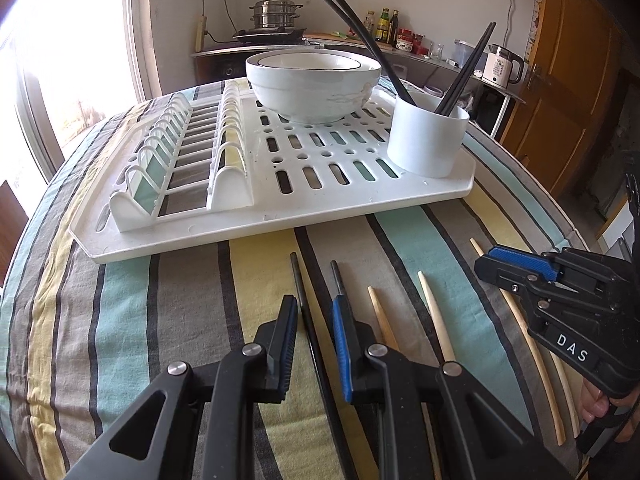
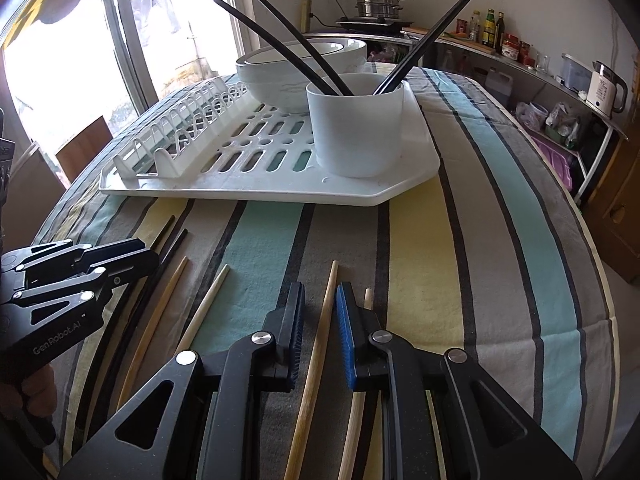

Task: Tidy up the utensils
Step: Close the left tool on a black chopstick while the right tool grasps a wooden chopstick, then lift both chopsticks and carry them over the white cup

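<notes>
right wrist alone shows a purple bin (image 2: 554, 156) (under the shelf).

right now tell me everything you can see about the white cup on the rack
The cup is a plain white, smooth cylinder with no handle, looking like plastic or ceramic. It stands upright on the near right corner of the white slotted rack, just in front of the stacked bowls. Four black chopsticks stand in it, two leaning left and two leaning right, resting against its rim. Nothing else touches it; both grippers are down by the chopsticks on the tablecloth.
</notes>
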Available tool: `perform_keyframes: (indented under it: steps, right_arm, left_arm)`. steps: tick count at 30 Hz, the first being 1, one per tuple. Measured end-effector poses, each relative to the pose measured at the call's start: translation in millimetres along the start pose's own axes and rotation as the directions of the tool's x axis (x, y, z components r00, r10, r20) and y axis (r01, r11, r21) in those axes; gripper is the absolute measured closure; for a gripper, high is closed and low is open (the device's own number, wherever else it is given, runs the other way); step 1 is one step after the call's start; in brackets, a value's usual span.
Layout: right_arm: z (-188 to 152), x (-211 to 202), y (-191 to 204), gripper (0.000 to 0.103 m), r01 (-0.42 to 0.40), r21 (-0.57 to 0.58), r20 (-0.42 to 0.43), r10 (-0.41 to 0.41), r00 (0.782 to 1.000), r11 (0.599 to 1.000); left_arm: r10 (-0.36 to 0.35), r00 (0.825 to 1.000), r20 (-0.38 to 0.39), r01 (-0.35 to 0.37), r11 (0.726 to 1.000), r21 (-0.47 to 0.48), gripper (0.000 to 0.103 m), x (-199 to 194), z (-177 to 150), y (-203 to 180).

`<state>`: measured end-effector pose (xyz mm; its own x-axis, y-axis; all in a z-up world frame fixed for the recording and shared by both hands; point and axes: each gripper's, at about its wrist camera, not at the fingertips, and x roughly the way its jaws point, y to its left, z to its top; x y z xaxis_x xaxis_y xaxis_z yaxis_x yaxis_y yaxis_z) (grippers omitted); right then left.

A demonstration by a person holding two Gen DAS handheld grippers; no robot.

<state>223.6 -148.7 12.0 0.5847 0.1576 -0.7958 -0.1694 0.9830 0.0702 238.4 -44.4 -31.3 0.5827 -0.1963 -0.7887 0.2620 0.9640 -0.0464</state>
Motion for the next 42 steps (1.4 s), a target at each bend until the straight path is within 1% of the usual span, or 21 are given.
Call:
perform_keyframes:
  steps: [2, 3, 4, 5, 8, 11, 16, 22, 27, 34, 42]
  right_arm:
    - [1, 1, 2, 0.089, 0.016, -0.009, -0.002, -0.016, 1.0, 1.0]
    - [1, 1, 2, 0.094, 0.021, -0.011, -0.002, -0.021, 1.0, 1.0]
    - [1, 1, 2, 0.097, 0.022, -0.011, -0.003, -0.022, 1.0, 1.0]
    - [1, 1, 1, 0.097, 0.016, -0.008, -0.003, -0.016, 1.0, 1.0]
    - [1, 0, -4, 0.098, -0.013, 0.013, -0.002, 0.013, 1.0, 1.0]
    - [0, -5, -7, 0.098, -0.048, 0.034, 0.012, 0.048, 0.999, 0.998]
    - [1, -26, -8, 0.098, -0.096, 0.04, 0.073, 0.092, 0.993, 0.995]
    - [10, -52, -6, 0.098, -0.138, 0.032, 0.138, 0.132, 0.982, 0.99]
    - [18, -76, -4, 0.098, -0.142, 0.017, 0.197, 0.136, 0.971, 0.99]
    - [24, -107, -5, 0.098, -0.144, 0.009, 0.276, 0.136, 0.951, 0.989]
    - [20, -134, -3, 0.098, -0.144, -0.004, 0.332, 0.137, 0.933, 0.99]
  left_arm:
    - [0.032, 0.999, 0.003, -0.032, 0.999, 0.028, 0.086, 2, 0, -5]
    - [0.043, 0.999, 0.003, -0.043, 0.998, 0.037, 0.088, 2, 0, -6]
    - [0.052, 0.999, 0.002, -0.052, 0.998, 0.044, 0.093, 3, 1, -7]
    - [0.059, 0.998, 0.0, -0.059, 0.997, 0.047, 0.097, 3, 2, -7]
    - [0.043, 0.999, -0.006, -0.042, 0.999, 0.034, 0.098, 3, 4, -4]
    - [0.004, 1.0, -0.007, -0.004, 1.0, 0.004, 0.098, -1, 3, 0]
    - [-0.025, 0.998, 0.05, 0.025, 1.0, -0.011, 0.099, -23, 7, 3]
    - [-0.045, 0.991, 0.123, 0.047, 0.999, -0.017, 0.099, -56, 17, 7]
    - [-0.049, 0.982, 0.182, 0.054, 0.998, -0.023, 0.099, -86, 26, 11]
    - [-0.057, 0.961, 0.27, 0.064, 0.998, -0.016, 0.099, -130, 33, 15]
    - [-0.059, 0.942, 0.33, 0.069, 0.997, -0.018, 0.099, -164, 31, 16]
